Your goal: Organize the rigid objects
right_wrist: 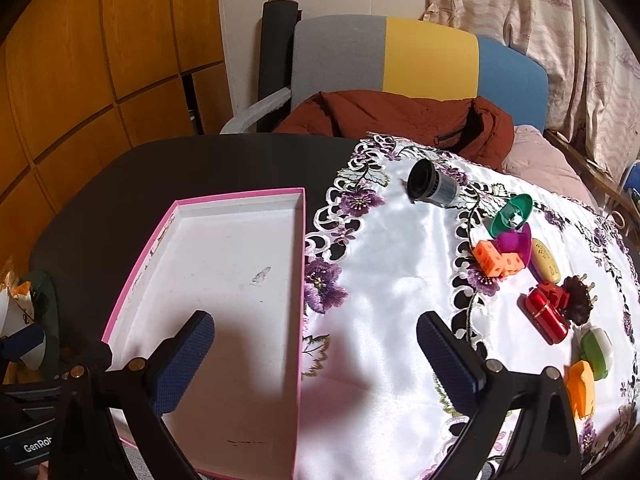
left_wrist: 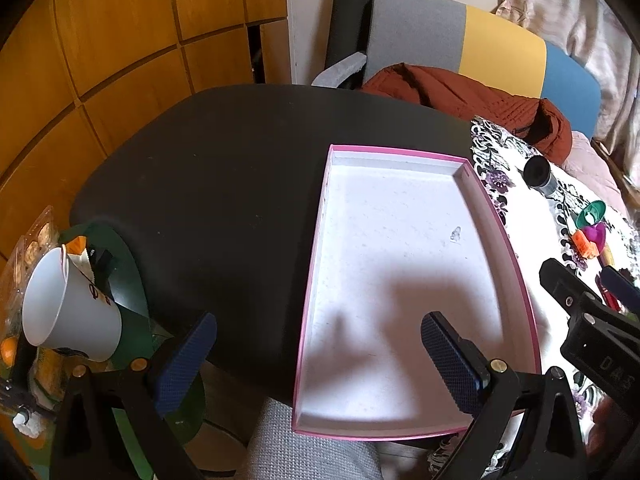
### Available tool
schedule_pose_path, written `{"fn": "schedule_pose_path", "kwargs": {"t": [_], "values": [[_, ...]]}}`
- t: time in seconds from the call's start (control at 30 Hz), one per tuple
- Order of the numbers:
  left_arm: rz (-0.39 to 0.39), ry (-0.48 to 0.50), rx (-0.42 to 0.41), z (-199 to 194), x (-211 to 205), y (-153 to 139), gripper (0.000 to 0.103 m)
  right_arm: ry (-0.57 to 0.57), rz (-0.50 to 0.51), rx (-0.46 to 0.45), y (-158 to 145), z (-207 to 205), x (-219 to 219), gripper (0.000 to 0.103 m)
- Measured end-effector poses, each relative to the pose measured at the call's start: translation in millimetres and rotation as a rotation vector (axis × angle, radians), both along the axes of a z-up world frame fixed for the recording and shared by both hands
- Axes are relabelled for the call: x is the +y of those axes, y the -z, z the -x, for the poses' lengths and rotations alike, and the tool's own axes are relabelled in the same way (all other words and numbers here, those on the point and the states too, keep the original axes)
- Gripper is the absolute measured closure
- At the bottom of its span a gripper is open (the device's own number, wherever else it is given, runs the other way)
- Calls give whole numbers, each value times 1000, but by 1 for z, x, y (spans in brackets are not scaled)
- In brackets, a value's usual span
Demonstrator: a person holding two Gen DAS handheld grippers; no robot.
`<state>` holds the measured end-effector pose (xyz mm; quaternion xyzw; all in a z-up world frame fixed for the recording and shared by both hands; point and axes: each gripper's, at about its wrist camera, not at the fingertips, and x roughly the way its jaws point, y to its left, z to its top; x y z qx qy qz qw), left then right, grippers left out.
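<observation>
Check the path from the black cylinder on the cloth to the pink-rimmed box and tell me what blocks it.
Nothing visible blocks it. The black cylinder lies on the floral cloth, and only bare cloth separates it from the pink-rimmed box, which holds nothing. The other toys sit farther right.

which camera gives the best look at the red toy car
The right wrist view: the red toy car lies in full sight on the white cloth. In the left wrist view only a red sliver shows behind the right gripper.
</observation>
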<state>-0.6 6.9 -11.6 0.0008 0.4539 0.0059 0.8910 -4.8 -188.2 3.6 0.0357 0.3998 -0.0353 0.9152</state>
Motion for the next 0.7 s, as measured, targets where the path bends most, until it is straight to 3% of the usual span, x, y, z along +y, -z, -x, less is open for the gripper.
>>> {"fn": "schedule_pose_path", "kwargs": {"t": [0.3, 0.57, 0.7], "values": [[12, 11, 4, 0, -2, 0, 0, 1, -4, -1, 1, 1, -1, 0], [192, 97, 20, 4, -1, 1, 0, 34, -1, -6, 0, 5, -13, 0], [155, 121, -4, 7, -14, -1, 0, 58, -6, -7, -1, 8, -23, 0]]}}
